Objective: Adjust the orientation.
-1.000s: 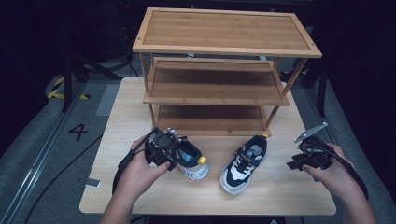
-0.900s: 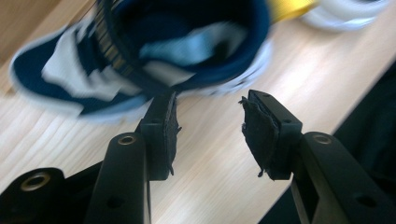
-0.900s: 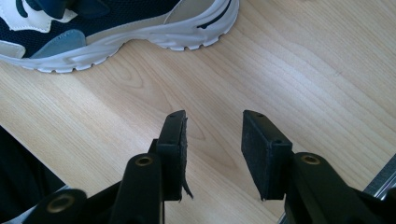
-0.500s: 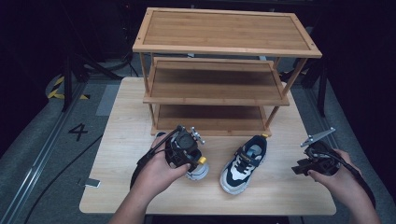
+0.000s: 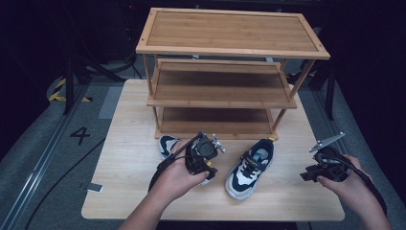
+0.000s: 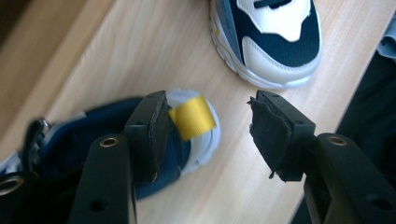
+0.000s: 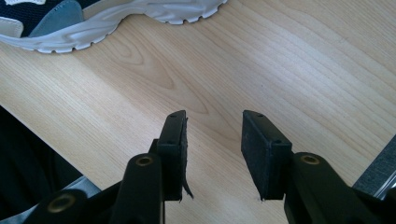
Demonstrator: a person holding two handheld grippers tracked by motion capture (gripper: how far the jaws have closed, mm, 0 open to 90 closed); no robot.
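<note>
Hovering over desk (image 5: 124, 191): left claw (image 6: 208, 126), jaws spread, just been opening, nothing pinched; left sneaker's (image 6: 93, 135) yellow heel tab (image 6: 193, 117) just inside one pad. Right sneaker (image 5: 250, 167) beyond. Right claw (image 7: 212, 149) spread, holding nothing. Shoe rack (image 5: 225, 91) farthest.

Bright desk, dark room all around

Light falls from above onto the desk (image 5: 124, 191), leaving the floor beyond it dim; the shelf rack (image 5: 225, 96) shades its lowest tier. Up close, the shoe heel (image 6: 187, 135) beside the left hand-held gripper (image 6: 210, 126) is blurred, and the desk grain stays sharp.
</note>
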